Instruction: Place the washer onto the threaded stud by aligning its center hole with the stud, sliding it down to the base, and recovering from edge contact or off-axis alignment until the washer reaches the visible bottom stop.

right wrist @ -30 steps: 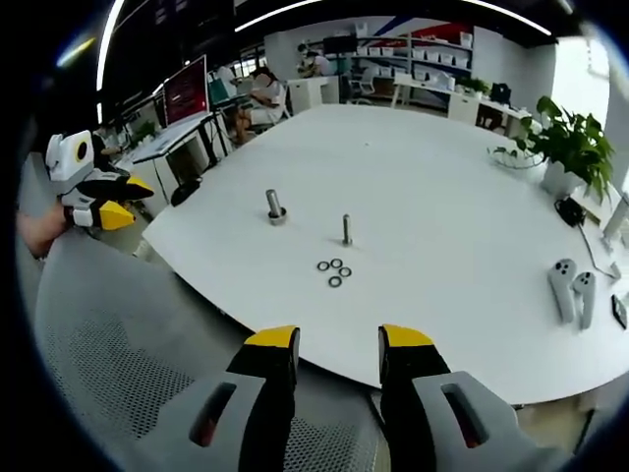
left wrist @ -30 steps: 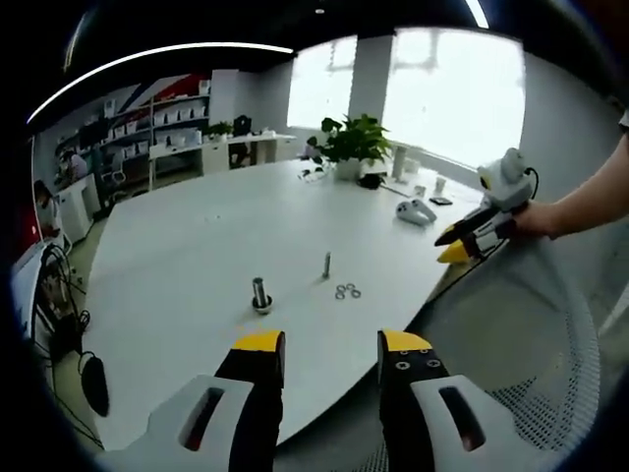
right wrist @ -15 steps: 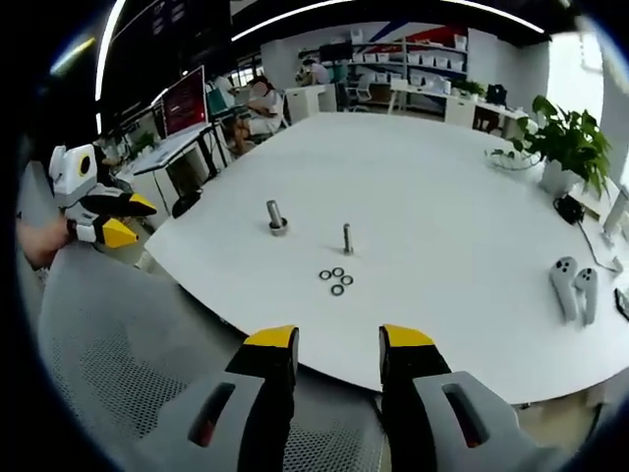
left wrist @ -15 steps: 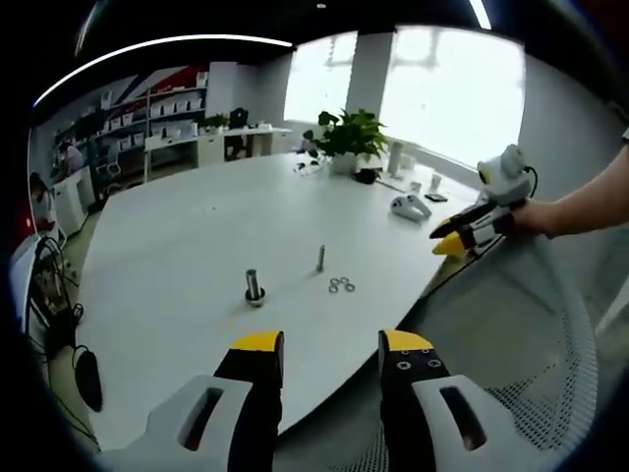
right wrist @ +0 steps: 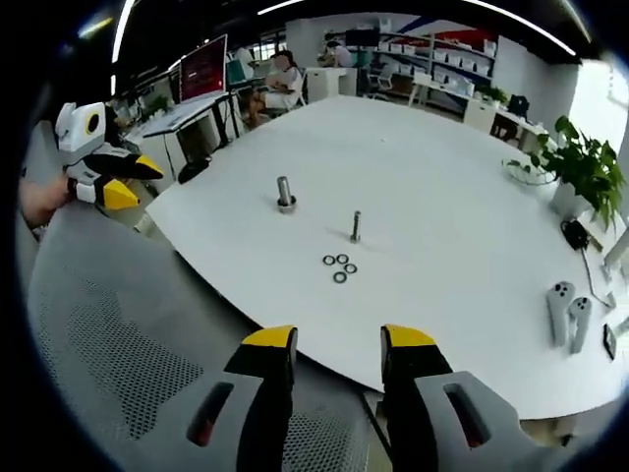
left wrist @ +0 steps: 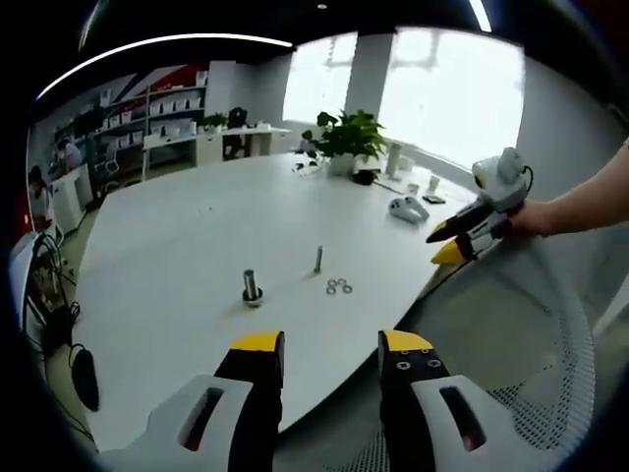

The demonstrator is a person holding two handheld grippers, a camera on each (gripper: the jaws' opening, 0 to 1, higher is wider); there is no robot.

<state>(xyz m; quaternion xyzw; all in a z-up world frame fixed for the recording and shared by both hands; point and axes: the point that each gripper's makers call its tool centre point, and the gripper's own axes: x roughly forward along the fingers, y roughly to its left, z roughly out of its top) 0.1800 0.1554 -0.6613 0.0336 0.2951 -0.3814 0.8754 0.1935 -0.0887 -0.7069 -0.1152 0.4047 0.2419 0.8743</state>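
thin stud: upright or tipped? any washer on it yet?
Upright. The stud stands straight on the table, apart from the washers, which lie flat in a cluster beside it. Whether one already sits at its base: cannot tell, too small.

Left gripper [left wrist: 331, 356] with yellow-tipped black jaws on grey bodies, right gripper [right wrist: 337, 351] alike, bare forearm [left wrist: 590, 202]

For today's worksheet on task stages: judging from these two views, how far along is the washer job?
Nothing is done: the washers lie loose on the table beside the bare threaded stud. Nothing is in hand: left gripper and right gripper are open, short of the table. Picking, aligning and sliding down remain.
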